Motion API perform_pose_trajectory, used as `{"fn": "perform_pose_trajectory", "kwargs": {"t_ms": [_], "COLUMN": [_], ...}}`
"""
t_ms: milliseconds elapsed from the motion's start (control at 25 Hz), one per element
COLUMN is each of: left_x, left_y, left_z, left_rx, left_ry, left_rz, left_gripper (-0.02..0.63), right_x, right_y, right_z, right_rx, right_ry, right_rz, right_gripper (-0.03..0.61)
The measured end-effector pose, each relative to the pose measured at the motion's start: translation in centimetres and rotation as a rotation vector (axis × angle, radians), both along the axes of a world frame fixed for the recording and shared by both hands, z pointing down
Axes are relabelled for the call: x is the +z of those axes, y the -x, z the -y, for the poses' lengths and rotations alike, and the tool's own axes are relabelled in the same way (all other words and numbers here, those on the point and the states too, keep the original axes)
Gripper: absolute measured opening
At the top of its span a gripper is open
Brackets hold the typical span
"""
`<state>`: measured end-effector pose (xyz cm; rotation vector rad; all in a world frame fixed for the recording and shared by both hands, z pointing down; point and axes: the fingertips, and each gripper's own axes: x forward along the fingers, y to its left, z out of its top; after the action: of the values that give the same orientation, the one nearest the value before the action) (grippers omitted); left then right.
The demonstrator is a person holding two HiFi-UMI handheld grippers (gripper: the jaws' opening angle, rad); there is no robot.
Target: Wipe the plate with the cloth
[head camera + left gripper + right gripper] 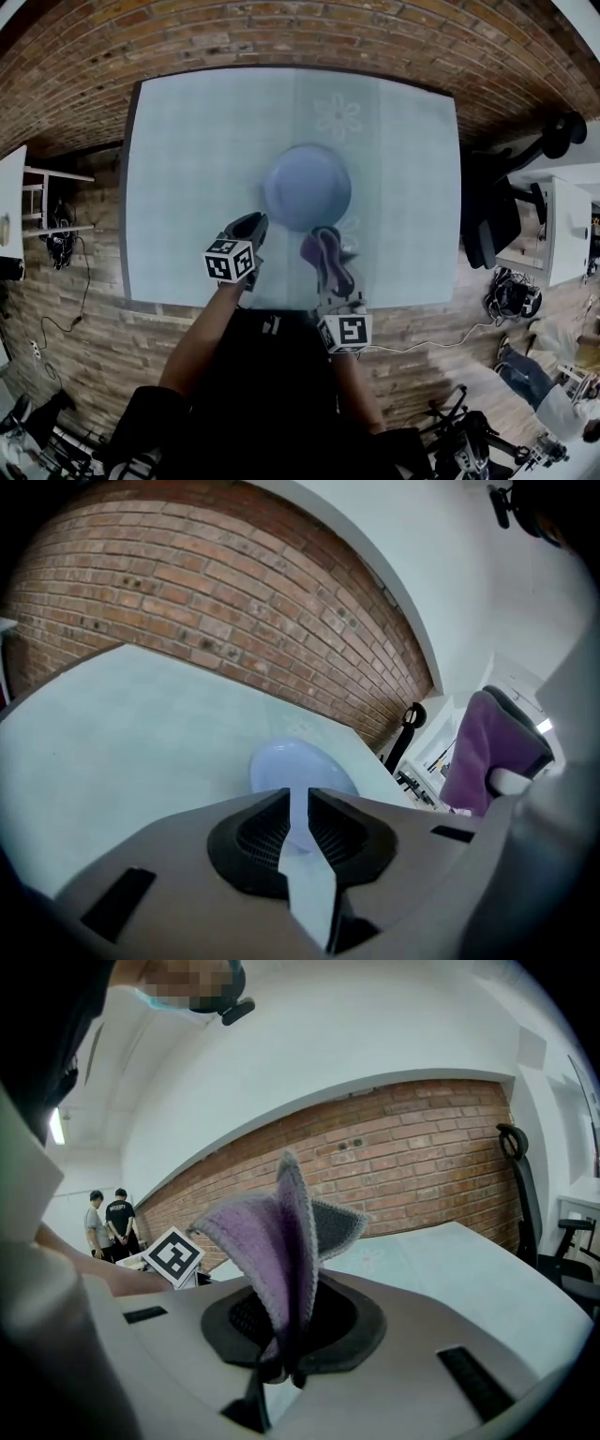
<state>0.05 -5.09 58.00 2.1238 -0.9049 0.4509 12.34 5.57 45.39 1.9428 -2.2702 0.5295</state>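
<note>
Purple cloth point(277, 1241) is pinched tight in the fingers of the right gripper point(328, 267), close to the blue plate point(307, 187) on the counter point(187, 141). The left gripper point(249, 225) is shut, with nothing in it, beside the plate. The plate is not held down, so it could be pushed away when wiped. The cloth could also be tugged loose.

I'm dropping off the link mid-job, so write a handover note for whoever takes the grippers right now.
Left gripper: shut, empty, hovering just short of the plate.
Right gripper: shut on the purple cloth, which stands up out of its jaws.
Plate: middle of the table.
Done: cloth picked up.
Left: bring the cloth onto the plate and wipe it.
</note>
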Motion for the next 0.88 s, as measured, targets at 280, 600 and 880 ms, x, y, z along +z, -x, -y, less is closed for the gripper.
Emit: {"fn": "perform_pose_trajectory", "kwargs": {"t_ms": [280,600,880], "left_x": [5.4,9.8,11.5], "left_y": [-1.4,-1.9,-2.3], "left_z": [3.5,5.9,6.9], "left_rx": [0.019,-0.033,-0.057], "left_ry": [0.140,0.235,0.261], "left_rz": [-0.004,0.021,0.042], "left_gripper": [0.135,0.138,0.120], "right_x": [3.9,6.8,7.9], "right_y": [0.0,0.0,-0.3], "right_z": [5.0,7.8,8.3], "right_rx": [0.034,0.022,0.024], "right_ry": [0.063,0.107,0.129], "right_rz": [0.004,0.008,0.020], "right_gripper": [0.060,0.061,0.060]}}
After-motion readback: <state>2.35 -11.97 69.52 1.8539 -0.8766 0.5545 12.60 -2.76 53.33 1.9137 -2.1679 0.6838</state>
